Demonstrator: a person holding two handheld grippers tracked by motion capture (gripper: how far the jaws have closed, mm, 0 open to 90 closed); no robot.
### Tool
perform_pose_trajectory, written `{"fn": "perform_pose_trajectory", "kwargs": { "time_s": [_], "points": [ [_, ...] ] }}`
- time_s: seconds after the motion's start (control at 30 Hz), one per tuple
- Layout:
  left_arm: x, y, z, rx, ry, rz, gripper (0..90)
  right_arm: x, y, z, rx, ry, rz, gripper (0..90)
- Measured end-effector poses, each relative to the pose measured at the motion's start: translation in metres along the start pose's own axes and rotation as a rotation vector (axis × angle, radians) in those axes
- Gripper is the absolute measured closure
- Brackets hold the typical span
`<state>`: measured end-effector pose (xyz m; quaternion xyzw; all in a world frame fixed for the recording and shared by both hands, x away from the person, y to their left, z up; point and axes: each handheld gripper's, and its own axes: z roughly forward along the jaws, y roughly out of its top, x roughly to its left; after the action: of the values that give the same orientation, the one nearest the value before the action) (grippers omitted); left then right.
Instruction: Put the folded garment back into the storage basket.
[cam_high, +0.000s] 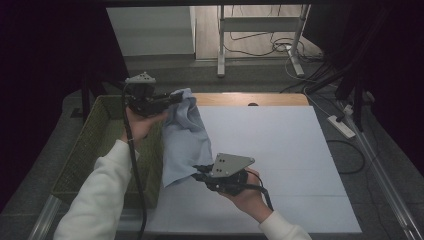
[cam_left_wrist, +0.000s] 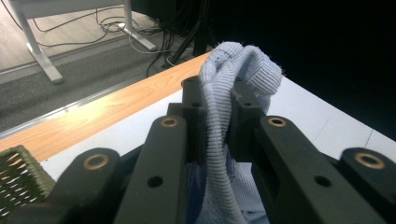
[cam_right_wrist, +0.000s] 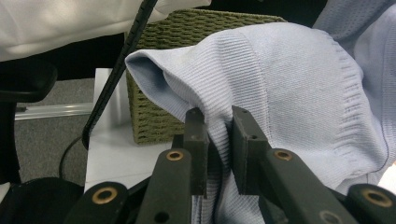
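Basket first: green woven wicker basket sits at left edge of white surface, right under hanging cloth. Left tool clamped on top corner of pale blue ribbed knit cloth, held up high. Right tool pinched shut on lower edge, cloth stretched between both, off surface. Tip imo: keep both grips firm, spread corners apart evenly so knit hangs flat, don't let hem snag basket rim. Cables, desk legs further back, out of the way.

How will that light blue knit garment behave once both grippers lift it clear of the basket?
Probably floppy: the knit garment sags in folds between the left gripper and right gripper. Likely light, since thin pinches hold it. Ribbed fabric looks grippy, so slipping seems unlikely.
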<state>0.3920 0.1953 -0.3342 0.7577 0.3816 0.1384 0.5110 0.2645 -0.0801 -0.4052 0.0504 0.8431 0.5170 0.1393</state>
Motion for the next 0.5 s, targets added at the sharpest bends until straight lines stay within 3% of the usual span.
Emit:
{"fn": "perform_pose_trajectory", "kwargs": {
  "time_s": [0.5],
  "points": [
    [0.004,-0.001,-0.011,-0.003,0.016,-0.004,79.2,0.001,0.005,0.010,-0.019,0.013,0.009,77.9]
  ]
}}
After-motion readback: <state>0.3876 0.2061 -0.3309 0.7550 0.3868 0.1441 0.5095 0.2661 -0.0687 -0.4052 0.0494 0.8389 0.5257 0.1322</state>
